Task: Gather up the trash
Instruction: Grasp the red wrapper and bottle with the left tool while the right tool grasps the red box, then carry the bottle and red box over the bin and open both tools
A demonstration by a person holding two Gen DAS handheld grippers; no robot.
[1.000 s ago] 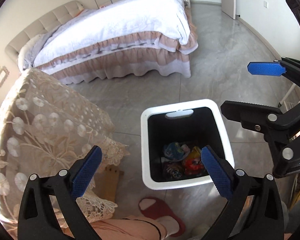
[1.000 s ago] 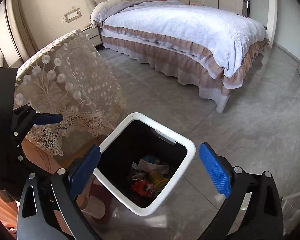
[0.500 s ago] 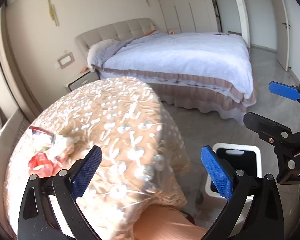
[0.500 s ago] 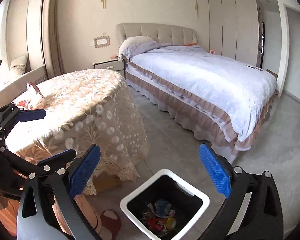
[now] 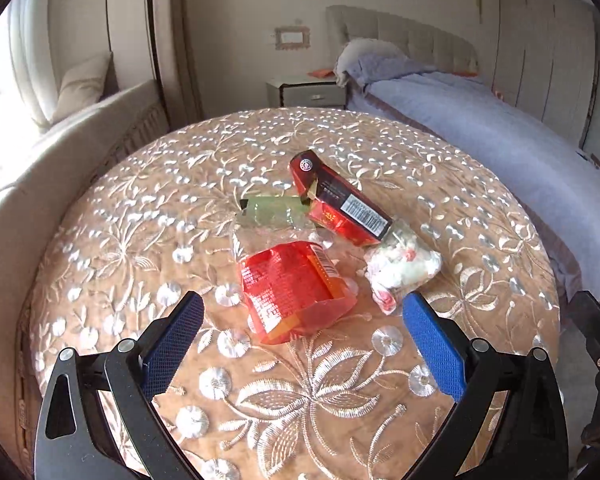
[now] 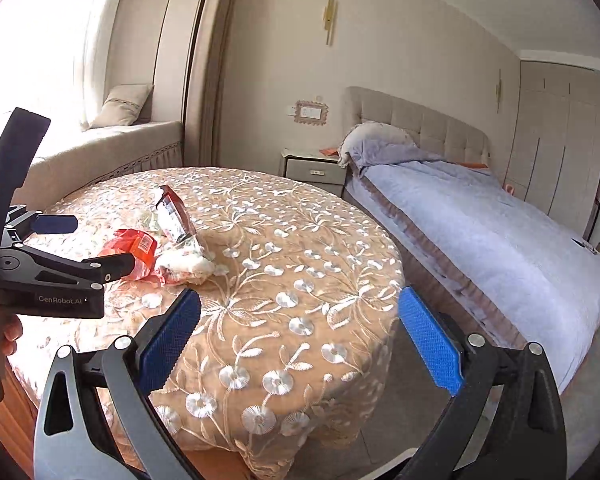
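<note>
The white bin seen a second ago is gone from both views. The round table (image 5: 500,240) is now faced, its trash (image 5: 296,288) lying just ahead of the left gripper (image 5: 300,332); the right gripper (image 6: 298,332) is held over the table's edge. Both are spread, empty. Wrapper print cannot be read.

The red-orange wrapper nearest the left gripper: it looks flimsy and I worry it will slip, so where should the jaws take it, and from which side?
Take the red-orange wrapper at its puffed near edge, coming from the table's near side, where the left gripper already hovers open. That end bulges up off the tablecloth, giving the jaws something to pinch; its far end lies against the green packet.
</note>
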